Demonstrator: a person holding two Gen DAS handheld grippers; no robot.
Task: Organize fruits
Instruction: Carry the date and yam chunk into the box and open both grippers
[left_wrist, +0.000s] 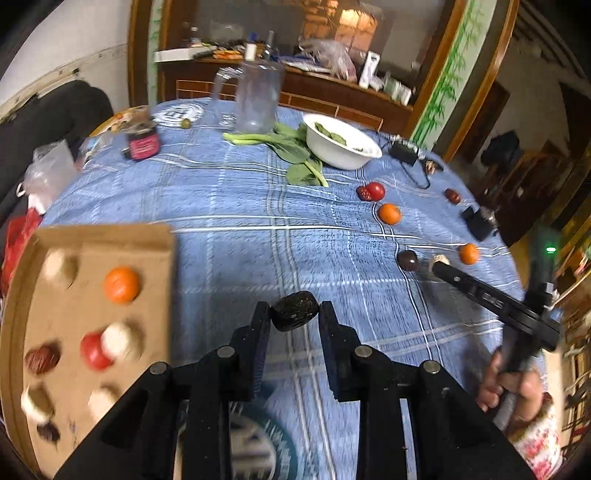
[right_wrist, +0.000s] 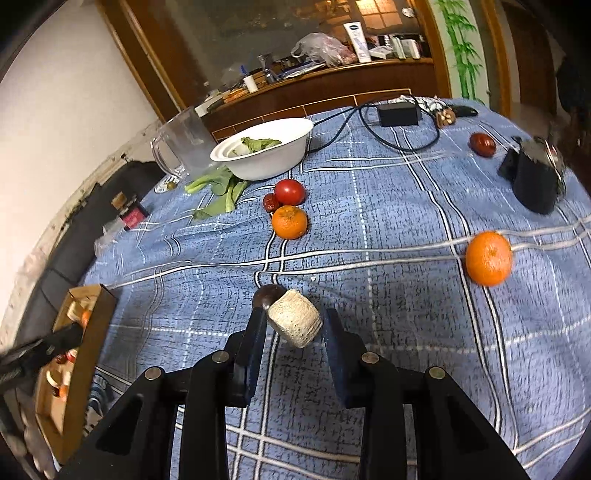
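Note:
My left gripper (left_wrist: 294, 312) is shut on a dark wrinkled fruit (left_wrist: 294, 310) and holds it above the blue cloth, just right of the cardboard tray (left_wrist: 155, 243). The tray holds an orange (left_wrist: 122, 284), a red fruit (left_wrist: 94, 350), a dark red date (left_wrist: 41, 358) and several pale pieces. My right gripper (right_wrist: 295, 319) is shut on a pale ridged cork-like piece (right_wrist: 295, 323), with a dark brown fruit (right_wrist: 267, 293) just behind it. On the cloth lie two oranges (right_wrist: 290, 221) (right_wrist: 488, 258), a tomato (right_wrist: 290, 192) and a red date (right_wrist: 482, 144).
A white bowl (right_wrist: 266, 162) with greens, loose leaves (right_wrist: 218, 192) and a clear jug (right_wrist: 184, 147) stand at the far side. A black adapter with cable (right_wrist: 399, 114) and a black device (right_wrist: 535, 181) lie far right. A dark jar (left_wrist: 142, 144) stands far left.

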